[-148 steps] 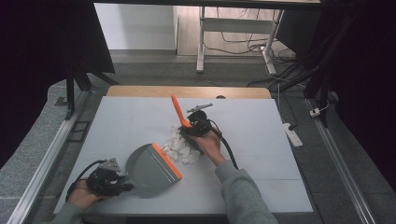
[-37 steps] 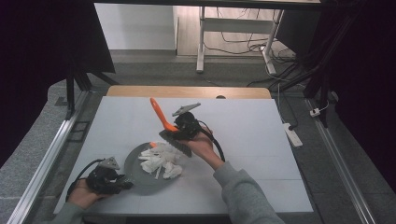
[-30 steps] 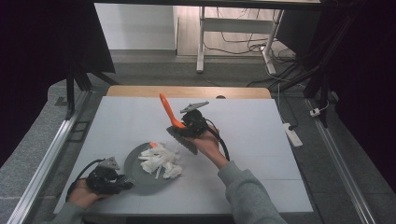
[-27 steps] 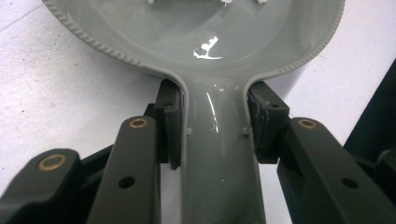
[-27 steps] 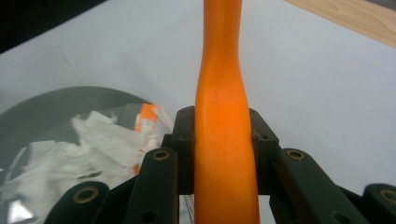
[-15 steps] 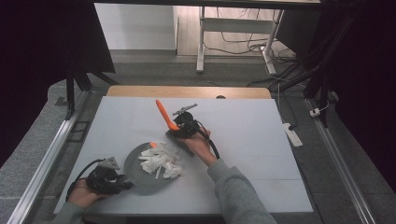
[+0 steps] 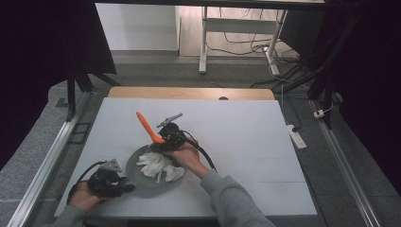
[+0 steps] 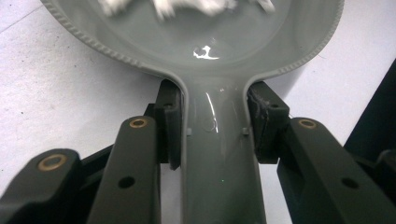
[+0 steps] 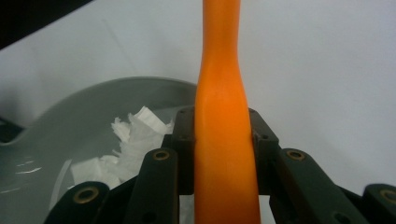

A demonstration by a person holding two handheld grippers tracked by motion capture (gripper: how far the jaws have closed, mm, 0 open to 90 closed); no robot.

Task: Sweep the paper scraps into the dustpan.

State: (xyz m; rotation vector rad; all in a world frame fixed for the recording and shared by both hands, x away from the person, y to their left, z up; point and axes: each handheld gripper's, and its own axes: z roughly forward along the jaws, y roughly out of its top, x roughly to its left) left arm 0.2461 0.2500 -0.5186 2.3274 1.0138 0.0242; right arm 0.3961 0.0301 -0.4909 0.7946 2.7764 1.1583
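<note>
My left claw (image 7: 124, 187) is clamped on the grey handle of the dustpan (image 8: 219, 154); both pads press its sides, as the left gripper view shows. The dustpan (image 7: 142, 177) lies flat on the desk (image 7: 246, 142), at about 7 o'clock from the desk's centre. White paper scraps (image 7: 158, 165) sit piled in its bowl.

My right claw (image 7: 161, 142) is closed on the orange brush handle (image 9: 223, 140), pads tight against both sides. In the high view the handle (image 7: 146, 126) tilts up toward 11 o'clock from the claw. The right claw sits at the dustpan's far rim, roughly 1 o'clock from the scraps. In the right gripper view, scraps (image 9: 135, 128) lie at 9 o'clock from the handle, inside the dustpan (image 9: 70, 126).
</note>
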